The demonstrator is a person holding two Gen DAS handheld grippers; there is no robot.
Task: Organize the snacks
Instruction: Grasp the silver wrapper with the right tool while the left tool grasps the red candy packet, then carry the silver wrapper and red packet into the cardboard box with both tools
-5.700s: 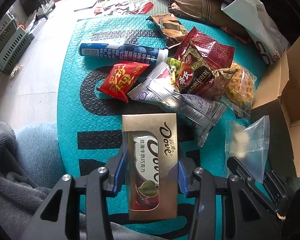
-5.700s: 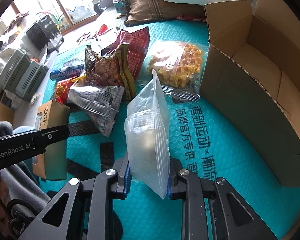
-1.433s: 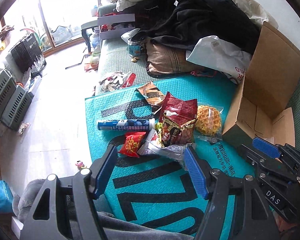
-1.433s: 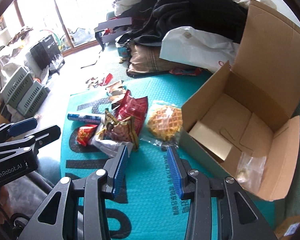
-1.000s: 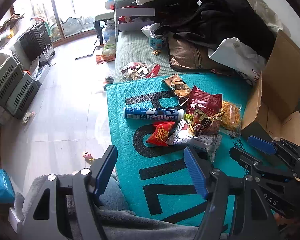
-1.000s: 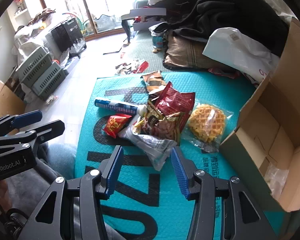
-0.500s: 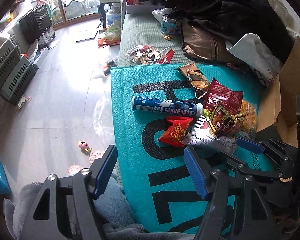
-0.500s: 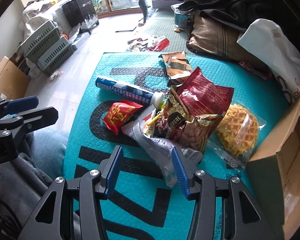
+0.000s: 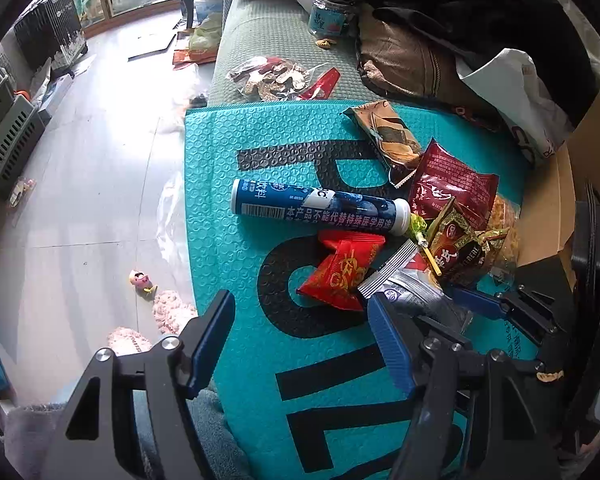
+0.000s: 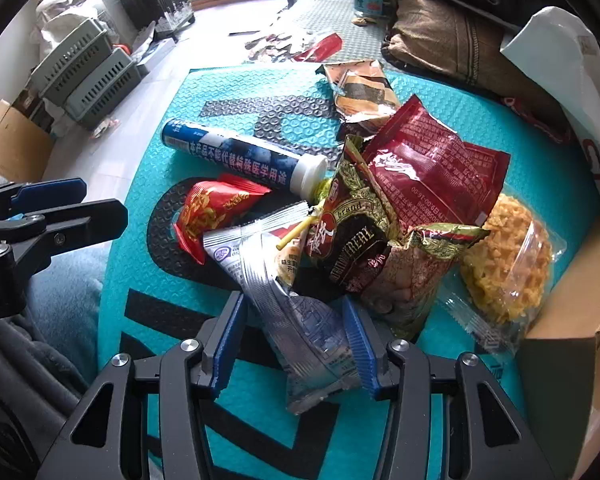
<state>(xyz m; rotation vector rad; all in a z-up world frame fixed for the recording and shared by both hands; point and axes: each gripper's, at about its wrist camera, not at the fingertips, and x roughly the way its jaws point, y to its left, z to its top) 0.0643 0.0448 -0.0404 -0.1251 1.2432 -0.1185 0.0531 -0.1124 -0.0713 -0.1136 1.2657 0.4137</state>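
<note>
Snacks remain piled mid-frame on the mat (image 10: 148,280). Right hand-held gripper (image 10: 296,344), jaws apart, straddles the silver packet (image 10: 300,320); left hand-held gripper (image 9: 300,344) is spread, empty. Most sorting remains.

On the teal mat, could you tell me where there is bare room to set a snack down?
The teal mat is bare along its left edge, left of the blue tube, and on the near stretch with black lettering below the red packet. The right side is crowded: silver packet, dark red bag and waffle bag overlap up to the cardboard box.
</note>
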